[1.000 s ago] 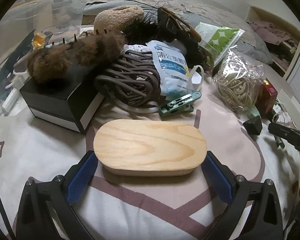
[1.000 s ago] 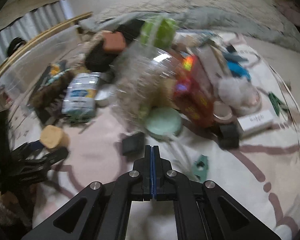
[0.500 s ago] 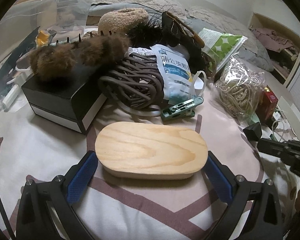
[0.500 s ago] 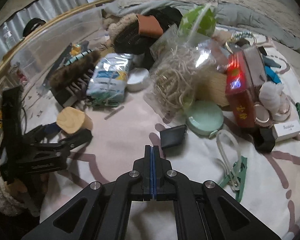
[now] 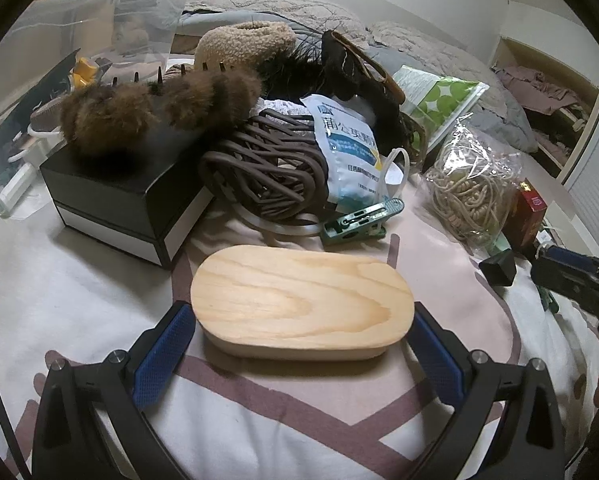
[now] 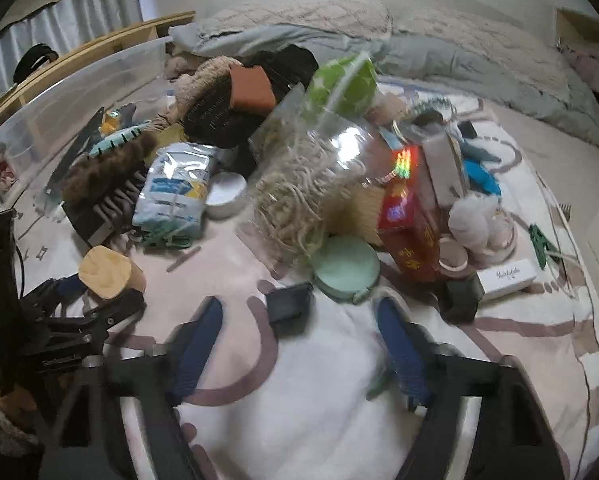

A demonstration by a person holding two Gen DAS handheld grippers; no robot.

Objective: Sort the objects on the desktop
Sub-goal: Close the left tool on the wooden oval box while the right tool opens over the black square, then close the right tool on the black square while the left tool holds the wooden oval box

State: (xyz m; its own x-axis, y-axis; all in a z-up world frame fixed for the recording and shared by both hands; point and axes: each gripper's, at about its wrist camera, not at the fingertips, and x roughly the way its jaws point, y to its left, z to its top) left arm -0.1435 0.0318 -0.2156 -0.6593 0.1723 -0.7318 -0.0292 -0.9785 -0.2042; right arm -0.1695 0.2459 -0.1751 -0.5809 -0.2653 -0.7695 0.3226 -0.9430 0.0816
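Note:
A light wooden oval box lies on the patterned blanket between my left gripper's blue pads, which press on its two ends. The right wrist view has the same box in that gripper at far left. My right gripper has its jaws opening wide, blurred, with nothing between them. A small black case lies just beyond its tips, and a round mint-green compact sits a little farther on. The right gripper shows at the right edge of the left wrist view.
A pile fills the bed's middle: a black box topped by a furry clip, a brown claw clip, a blue-white pouch, a green peg, a bag of cords, a red box. A clear bin stands at left.
My right gripper's jaws went from tightly shut to wide apart. The left gripper and the wooden box between its pads have stayed put.

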